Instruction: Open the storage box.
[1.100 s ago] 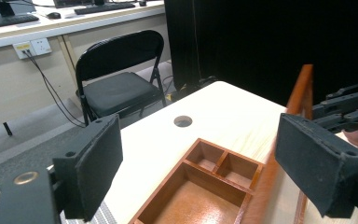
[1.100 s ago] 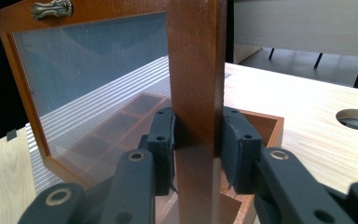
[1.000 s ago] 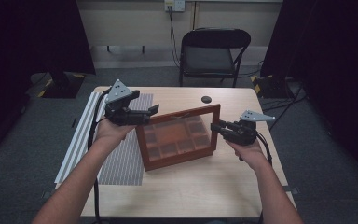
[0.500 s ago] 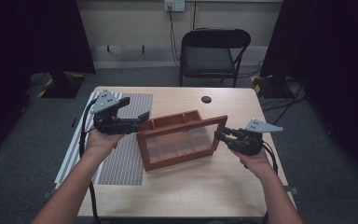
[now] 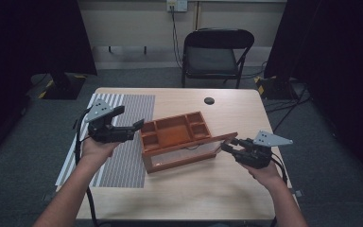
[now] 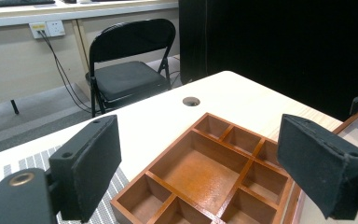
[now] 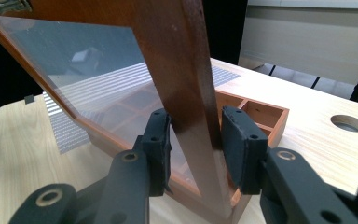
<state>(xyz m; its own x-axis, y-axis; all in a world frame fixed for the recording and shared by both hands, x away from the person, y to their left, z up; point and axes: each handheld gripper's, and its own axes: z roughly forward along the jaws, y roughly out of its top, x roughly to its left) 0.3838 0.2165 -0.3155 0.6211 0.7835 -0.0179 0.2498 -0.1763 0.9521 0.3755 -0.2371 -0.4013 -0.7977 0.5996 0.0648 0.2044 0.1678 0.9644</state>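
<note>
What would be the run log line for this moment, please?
stage: opening box lid | right claw: around lid frame, jaws easing apart | left claw: open, at wooden box | lid: raised, tilted

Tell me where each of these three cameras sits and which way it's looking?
High view: above the table, looking forward and down; both forearms and tongs show.
Left gripper view: on the left tongs, facing the open wooden box and chair; its open pads show.
Right gripper view: on the right tongs, facing the glass lid between its pads.
All three share the box.
</note>
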